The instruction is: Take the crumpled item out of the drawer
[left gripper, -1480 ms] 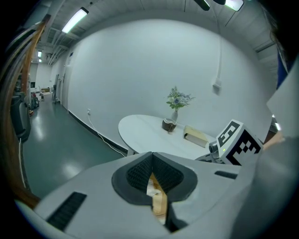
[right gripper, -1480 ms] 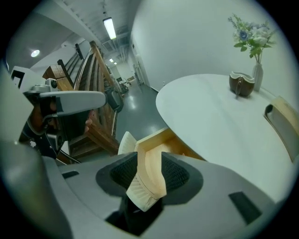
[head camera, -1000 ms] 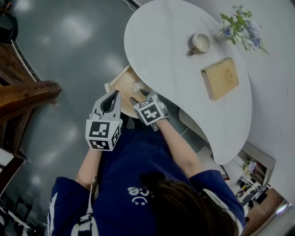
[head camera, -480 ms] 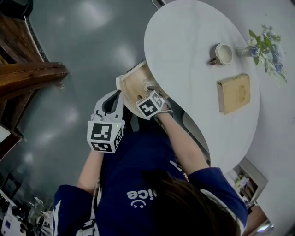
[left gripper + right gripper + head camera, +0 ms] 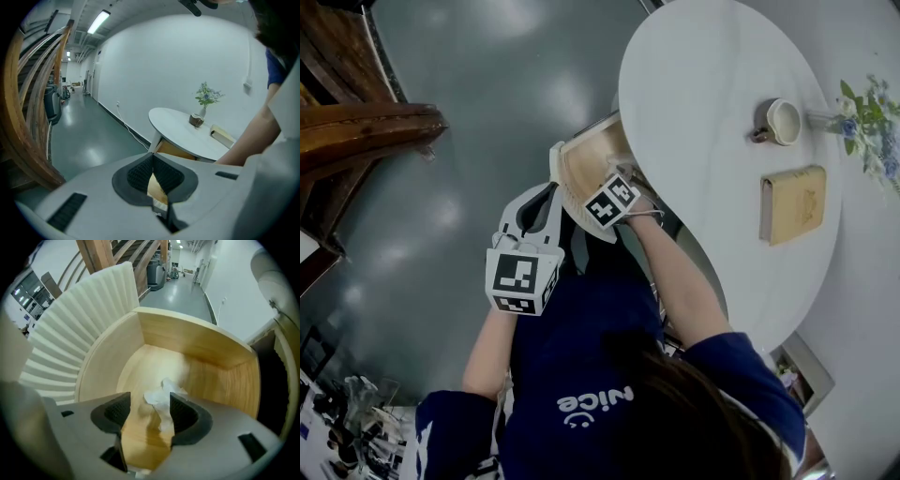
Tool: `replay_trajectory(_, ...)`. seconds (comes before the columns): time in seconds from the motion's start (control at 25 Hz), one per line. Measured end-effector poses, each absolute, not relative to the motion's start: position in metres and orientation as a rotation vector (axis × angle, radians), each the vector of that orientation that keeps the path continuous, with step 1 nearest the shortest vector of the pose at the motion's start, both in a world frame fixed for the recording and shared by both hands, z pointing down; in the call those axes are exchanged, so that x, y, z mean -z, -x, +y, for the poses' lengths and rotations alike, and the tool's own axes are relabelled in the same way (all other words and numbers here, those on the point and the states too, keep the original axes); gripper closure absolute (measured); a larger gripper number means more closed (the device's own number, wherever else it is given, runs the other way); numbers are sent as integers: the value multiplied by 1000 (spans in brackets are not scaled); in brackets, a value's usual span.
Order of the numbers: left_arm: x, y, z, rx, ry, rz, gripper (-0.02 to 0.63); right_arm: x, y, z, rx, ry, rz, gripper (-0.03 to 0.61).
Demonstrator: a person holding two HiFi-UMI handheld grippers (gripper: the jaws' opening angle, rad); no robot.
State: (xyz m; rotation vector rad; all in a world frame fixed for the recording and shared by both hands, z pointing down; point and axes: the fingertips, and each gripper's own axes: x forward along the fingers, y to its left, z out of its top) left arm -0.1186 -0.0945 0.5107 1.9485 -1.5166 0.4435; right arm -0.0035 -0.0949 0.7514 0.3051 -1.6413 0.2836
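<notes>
The wooden drawer (image 5: 579, 161) stands pulled out from under the white table (image 5: 703, 84). On its floor lies the crumpled white paper (image 5: 162, 402). My right gripper (image 5: 149, 404) points straight down into the drawer. Its jaws have just been opening and stand wide, with the paper between them close to the right pad (image 5: 180, 411); neither pad presses on it. In the head view only its marker cube (image 5: 612, 200) shows and the paper is hidden. My left gripper (image 5: 538, 194) hangs outside the drawer's near side, jaws shut (image 5: 151, 157) and empty.
On the table stand a cup (image 5: 784, 120), a tan book (image 5: 791, 203) and a small vase of flowers (image 5: 872, 117). The drawer has a ribbed white front (image 5: 79, 333) and wooden walls (image 5: 187, 341). A wooden stair rail (image 5: 366, 131) runs at the left above grey floor.
My right gripper has sunk down into the drawer and rolled, its cube now lower over the drawer. The left gripper has shifted slightly. The head view has swung, so the table sits further right.
</notes>
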Motion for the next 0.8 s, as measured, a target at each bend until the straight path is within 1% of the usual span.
replay_trajectory(0.4, -528, 135, -75, -455, -1873, -1518, 609, -781, -7, -105, -248, -302, -1532, 313)
replay_trajectory(0.52, -533, 139, -74, -443, -1854, -1512, 609, -788, -10, -109, -205, -298, -1508, 361)
replay_trajectory(0.72, -537, 139, -75, -412, -1840, -1500, 609, -795, -13, -115, -155, -296, -1497, 398)
replay_trajectory(0.8, -539, 140, -73, -403, -1832, -1497, 609, -796, -12, -117, -148, -298, -1487, 427)
